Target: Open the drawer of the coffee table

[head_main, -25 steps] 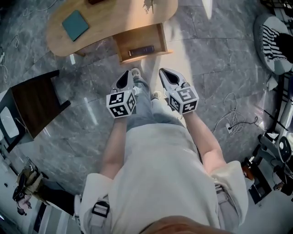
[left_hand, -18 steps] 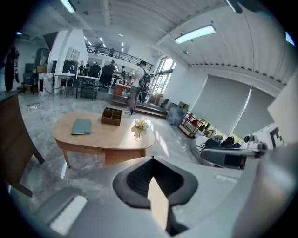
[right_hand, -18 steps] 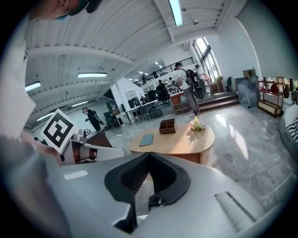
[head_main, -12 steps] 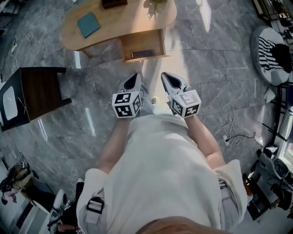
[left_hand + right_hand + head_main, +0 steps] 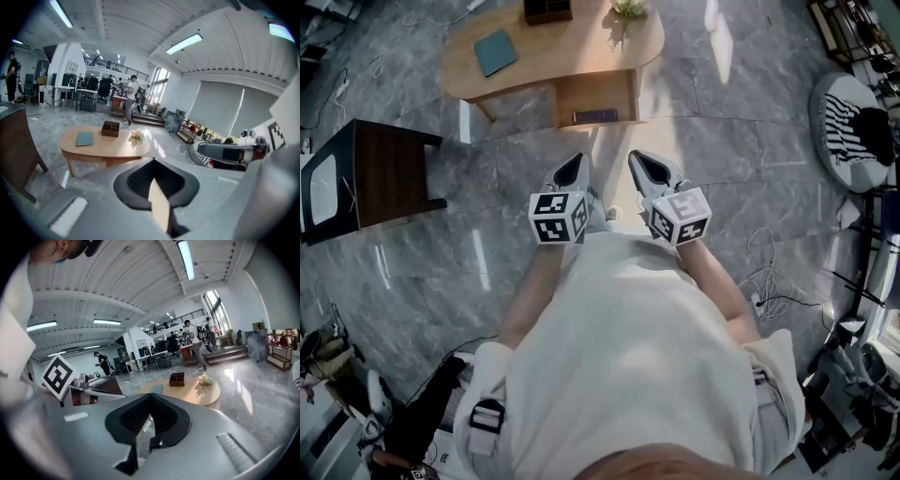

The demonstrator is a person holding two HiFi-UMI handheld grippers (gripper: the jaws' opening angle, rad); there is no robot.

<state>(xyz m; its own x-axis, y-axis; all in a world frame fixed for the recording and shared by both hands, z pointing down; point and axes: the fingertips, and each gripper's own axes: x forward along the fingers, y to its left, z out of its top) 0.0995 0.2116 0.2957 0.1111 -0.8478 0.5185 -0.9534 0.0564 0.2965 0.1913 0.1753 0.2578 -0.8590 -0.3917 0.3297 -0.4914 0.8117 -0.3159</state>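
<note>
The oval wooden coffee table (image 5: 553, 58) stands at the top of the head view, with its drawer (image 5: 592, 94) pulled out toward me and a dark flat object (image 5: 595, 116) inside. A teal book (image 5: 496, 52), a dark box (image 5: 547, 9) and a small flower bunch (image 5: 628, 7) sit on the top. My left gripper (image 5: 570, 161) and right gripper (image 5: 639, 157) are held side by side in front of my body, well short of the drawer. Both are shut and hold nothing. The left gripper view shows the table (image 5: 103, 146) beyond the shut left gripper (image 5: 153, 161). It also shows in the right gripper view (image 5: 197, 392).
A dark wooden side table (image 5: 380, 173) stands on the grey marble floor at the left. A round striped cushion (image 5: 853, 117) lies at the far right, with loose cables (image 5: 773, 272) below it. Several people stand far off in the hall.
Both grippers have risen and drawn back from the table, still shut and empty. The table and its open drawer now sit farther away, higher in the head view.
</note>
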